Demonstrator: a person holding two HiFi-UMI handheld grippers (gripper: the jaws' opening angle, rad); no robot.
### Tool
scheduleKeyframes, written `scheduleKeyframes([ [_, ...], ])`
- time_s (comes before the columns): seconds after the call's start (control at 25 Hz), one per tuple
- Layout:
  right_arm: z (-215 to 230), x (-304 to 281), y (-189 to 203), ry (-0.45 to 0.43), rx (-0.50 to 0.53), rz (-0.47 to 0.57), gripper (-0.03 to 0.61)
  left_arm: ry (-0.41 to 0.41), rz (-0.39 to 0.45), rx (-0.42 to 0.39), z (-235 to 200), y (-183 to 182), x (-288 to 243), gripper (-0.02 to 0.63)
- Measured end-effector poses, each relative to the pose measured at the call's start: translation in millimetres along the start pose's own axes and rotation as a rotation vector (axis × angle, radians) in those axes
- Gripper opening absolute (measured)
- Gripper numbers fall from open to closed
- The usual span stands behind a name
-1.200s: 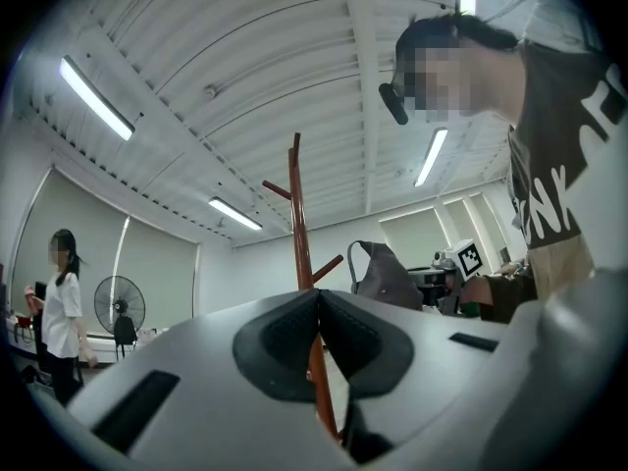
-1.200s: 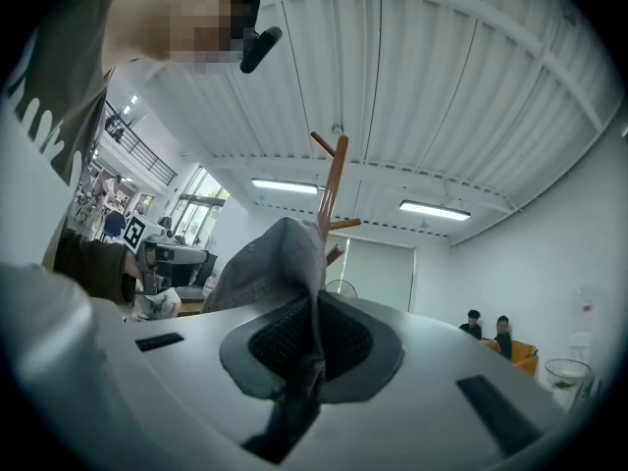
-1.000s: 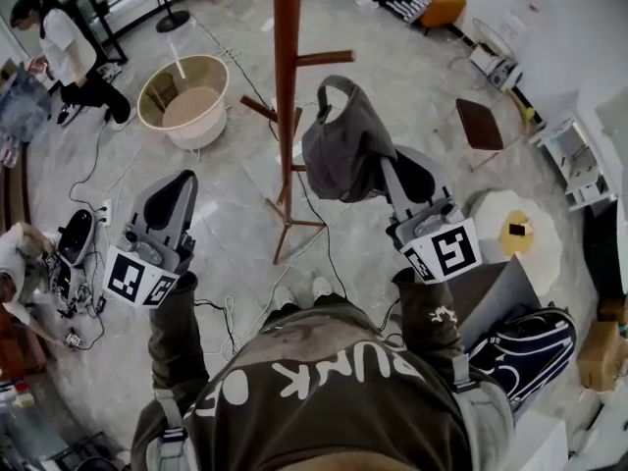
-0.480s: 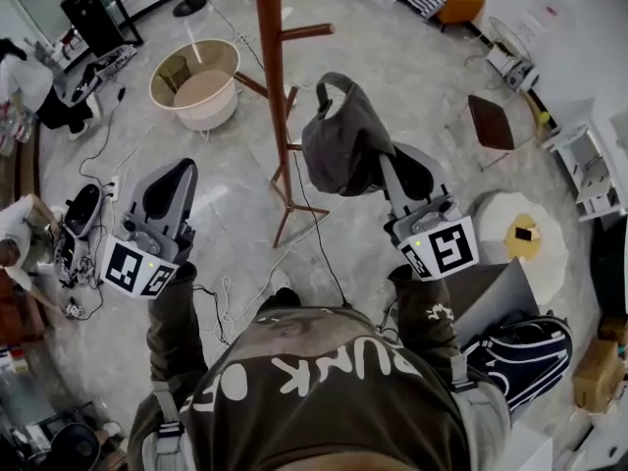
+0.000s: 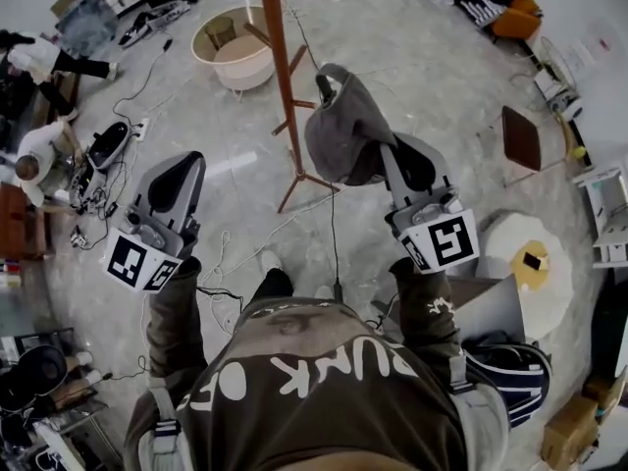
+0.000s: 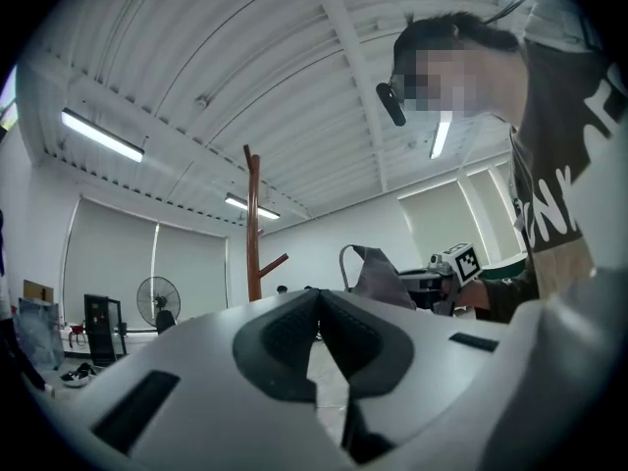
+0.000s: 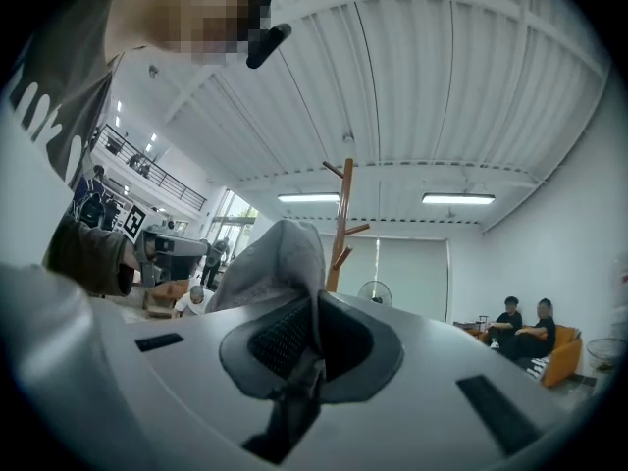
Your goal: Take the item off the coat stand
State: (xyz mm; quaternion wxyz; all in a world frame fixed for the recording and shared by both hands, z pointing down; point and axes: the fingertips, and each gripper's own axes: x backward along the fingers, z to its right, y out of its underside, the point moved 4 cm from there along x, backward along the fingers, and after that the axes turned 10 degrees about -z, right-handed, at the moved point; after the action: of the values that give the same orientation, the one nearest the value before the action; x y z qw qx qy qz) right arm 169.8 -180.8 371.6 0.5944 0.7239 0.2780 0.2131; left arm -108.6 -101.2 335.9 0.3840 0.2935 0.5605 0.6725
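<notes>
Showed a pale grey marbled floor (image 5: 422,67), with cables (image 5: 224,253) trailing near the left fingers (image 5: 175,186). Set a round beige tub (image 5: 235,52) well beyond those fingers and a dark brown seat (image 5: 520,137) to the right of the right fingers (image 5: 424,163). Lit by strip lamps (image 7: 458,198) under a ribbed white ceiling (image 7: 442,86). Included drawn blinds (image 6: 108,263) and a standing fan (image 6: 159,300) far ahead of the left fingers.

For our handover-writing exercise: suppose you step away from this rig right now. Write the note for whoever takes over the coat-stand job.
Grippers: the right gripper has its jaws shut on the grey bag and holds it in the air. The left gripper has its jaws shut and is empty.
Things: the coat stand is upright left of the bag, and the bag looks clear of its pegs.
Done: bag off the stand.
Left: probably just putting it down; no spot is evident.
</notes>
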Motion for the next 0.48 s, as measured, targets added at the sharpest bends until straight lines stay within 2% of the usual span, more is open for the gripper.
scheduleKeyframes([
  [0.24, -13.5, 15.4, -4.9, -0.02, 0.001, 0.009, 0.021, -0.035, 0.007, -0.015, 14.3, -13.0, 21.0, 0.005],
  [0.48, -28.9, 18.8, -13.5, 0.005, 0.011, 0.001, 0.021, -0.007, 0.023, -0.002, 9.9, -14.3, 31.8, 0.005],
])
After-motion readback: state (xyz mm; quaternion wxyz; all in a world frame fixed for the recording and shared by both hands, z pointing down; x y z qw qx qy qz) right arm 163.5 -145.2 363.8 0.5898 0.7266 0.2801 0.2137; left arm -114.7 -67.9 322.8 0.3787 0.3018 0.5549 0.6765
